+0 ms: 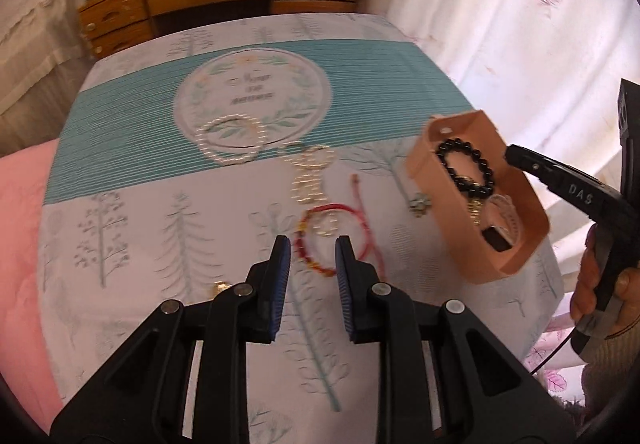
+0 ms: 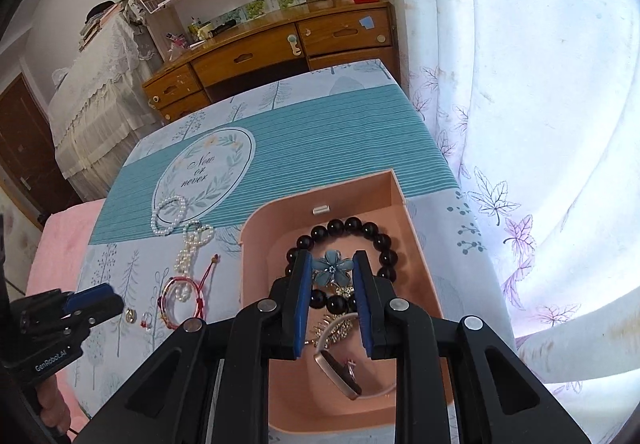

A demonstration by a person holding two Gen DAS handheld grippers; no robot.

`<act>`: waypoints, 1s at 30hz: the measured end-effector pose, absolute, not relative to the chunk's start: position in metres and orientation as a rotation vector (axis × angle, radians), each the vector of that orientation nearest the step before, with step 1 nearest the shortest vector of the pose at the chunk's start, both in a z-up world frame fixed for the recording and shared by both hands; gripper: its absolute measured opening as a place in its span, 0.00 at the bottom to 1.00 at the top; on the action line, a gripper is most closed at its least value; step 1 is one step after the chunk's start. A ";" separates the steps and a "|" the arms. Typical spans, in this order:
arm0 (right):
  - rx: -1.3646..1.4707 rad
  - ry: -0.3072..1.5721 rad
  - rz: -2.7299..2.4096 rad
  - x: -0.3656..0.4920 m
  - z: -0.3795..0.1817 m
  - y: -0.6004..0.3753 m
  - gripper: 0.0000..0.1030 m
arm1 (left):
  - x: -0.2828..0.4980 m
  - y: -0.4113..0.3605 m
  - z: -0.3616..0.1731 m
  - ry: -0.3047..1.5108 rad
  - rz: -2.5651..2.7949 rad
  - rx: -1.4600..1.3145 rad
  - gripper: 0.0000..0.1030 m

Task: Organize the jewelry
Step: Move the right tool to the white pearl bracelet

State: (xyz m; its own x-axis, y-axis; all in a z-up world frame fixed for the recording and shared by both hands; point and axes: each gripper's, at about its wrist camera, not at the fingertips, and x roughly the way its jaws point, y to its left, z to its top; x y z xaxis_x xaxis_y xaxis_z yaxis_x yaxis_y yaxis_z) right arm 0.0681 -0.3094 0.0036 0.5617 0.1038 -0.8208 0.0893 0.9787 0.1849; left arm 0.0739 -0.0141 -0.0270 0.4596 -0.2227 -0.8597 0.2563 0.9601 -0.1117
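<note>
The right gripper pinches a blue flower over the box; the left gripper, empty and nearly closed, should next take the red bracelet.

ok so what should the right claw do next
Probably open the right claw and let the blue flower brooch drop. It sits pinched between the pads directly above the pink box, over the black bead bracelet already inside, so release looks like the only step left for this piece.

Black tongs with blue ribbed pads, silver rivets, apparently "GenRobot.AI" lettering.
</note>
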 end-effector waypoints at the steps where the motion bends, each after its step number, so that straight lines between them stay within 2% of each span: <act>1: 0.217 0.981 0.005 0.070 0.003 -0.308 0.23 | 0.074 -0.006 -0.028 1.057 -0.284 0.023 0.19; 3: 0.220 0.981 -0.005 0.074 0.003 -0.307 0.33 | 0.075 0.011 -0.030 1.067 -0.264 -0.009 0.19; 4: 0.220 0.977 -0.009 0.075 0.004 -0.305 0.34 | 0.075 0.019 -0.032 1.072 -0.251 -0.024 0.19; 11: 0.186 0.968 0.027 0.072 0.010 -0.283 0.34 | 0.071 0.050 -0.042 1.085 -0.182 -0.074 0.20; 24: 0.053 0.965 0.257 0.084 0.027 -0.180 0.34 | 0.074 0.078 -0.043 1.113 -0.137 -0.074 0.19; 30: 0.029 0.988 0.331 0.101 0.026 -0.147 0.34 | 0.068 0.092 -0.037 1.047 -0.083 -0.086 0.19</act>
State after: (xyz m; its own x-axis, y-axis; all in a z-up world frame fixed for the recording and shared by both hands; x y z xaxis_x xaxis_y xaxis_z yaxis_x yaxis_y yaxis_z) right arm 0.1013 -0.1468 0.0255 0.5044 0.2874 -0.8142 -0.2613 0.9496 0.1732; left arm 0.0678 0.0918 -0.0365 0.4974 -0.1095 -0.8606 0.0272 0.9935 -0.1107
